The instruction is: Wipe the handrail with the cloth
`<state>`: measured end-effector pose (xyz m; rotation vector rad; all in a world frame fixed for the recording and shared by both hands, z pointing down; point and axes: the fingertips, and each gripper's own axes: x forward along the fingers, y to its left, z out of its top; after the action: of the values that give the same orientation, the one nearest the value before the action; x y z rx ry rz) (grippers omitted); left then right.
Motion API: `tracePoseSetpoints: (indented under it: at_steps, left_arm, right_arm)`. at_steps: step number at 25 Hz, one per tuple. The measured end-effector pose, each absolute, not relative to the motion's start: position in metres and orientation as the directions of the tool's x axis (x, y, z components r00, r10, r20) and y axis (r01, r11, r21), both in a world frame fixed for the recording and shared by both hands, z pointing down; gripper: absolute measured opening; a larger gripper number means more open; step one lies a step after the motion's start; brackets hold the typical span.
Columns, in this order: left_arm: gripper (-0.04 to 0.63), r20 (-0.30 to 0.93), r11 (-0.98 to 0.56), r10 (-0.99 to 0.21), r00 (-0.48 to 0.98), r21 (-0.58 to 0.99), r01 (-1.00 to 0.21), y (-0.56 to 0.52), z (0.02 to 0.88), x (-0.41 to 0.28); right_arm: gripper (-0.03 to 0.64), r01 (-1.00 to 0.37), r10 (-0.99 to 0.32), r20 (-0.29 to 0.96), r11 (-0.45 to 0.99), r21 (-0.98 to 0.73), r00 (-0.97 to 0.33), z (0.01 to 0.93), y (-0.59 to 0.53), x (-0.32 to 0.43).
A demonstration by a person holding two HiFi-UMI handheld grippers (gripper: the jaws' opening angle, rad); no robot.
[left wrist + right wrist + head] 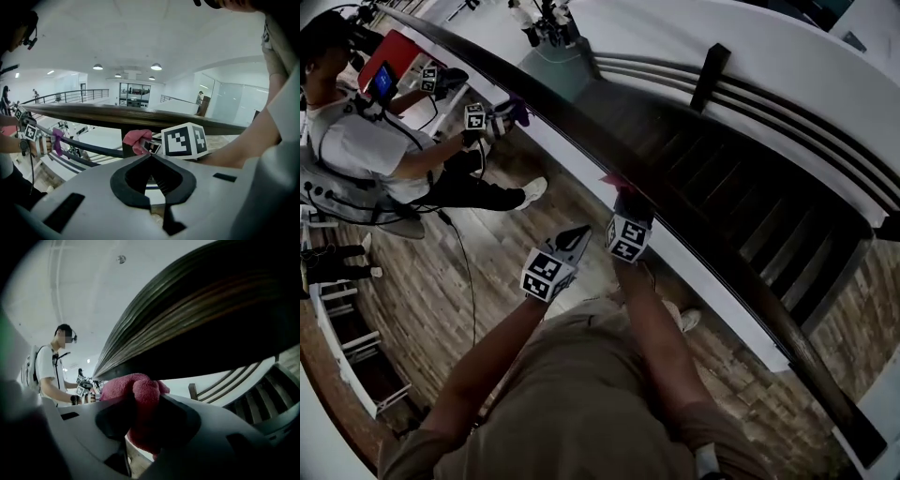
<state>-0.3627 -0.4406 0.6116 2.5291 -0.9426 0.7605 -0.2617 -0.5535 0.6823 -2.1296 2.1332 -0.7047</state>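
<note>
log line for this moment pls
right gripper: shut on pink cloth, close under handrail | left gripper: shut, empty, clear of handrail

Left gripper: grey shell; fingers lined in black.
Right gripper: same grey shell recorded.
Marker cubes: white with black squares, mounted behind the fingers.
Shirt: khaki, short-sleeved.

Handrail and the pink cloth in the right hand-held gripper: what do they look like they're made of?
Handrail: looks like dark stained wood with a low sheen; long grain streaks run along it. It could be veneer, can't tell.
Cloth, clamped in the right hand-held gripper: likely terry or microfibre, matte; it shows a fuzzy nap and soft bunched folds.
</note>
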Motion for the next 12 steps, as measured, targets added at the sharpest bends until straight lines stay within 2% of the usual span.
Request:
tracePoseSetpoints:
  at_steps: [5, 9, 12]
  left_arm:
    - [0.017, 0.599, -0.732, -0.495, 0.629, 0.102, -0.674, -0.439, 0.610, -0.370]
    - [0.017, 0.607, -0.736, -0.488, 0.626, 0.098, -0.669, -0.433, 0.614, -0.366]
    - [0.017, 0.605, -0.750, -0.476, 0.638, 0.100, -0.654, -0.432, 0.619, -0.353]
  right_arm:
    - [0.144, -0.903, -0.966, 0.256, -0.082, -0.421, -0.031, 0.681, -0.552, -0.260]
    - [0.144, -0.952, -0.946, 0.316, -0.033, -0.305, -0.069, 0.699, -0.559, -0.257]
    - [0.144, -0.969, -0.947, 0.307, 0.012, -0.247, -0.090, 0.706, -0.564, -0.251]
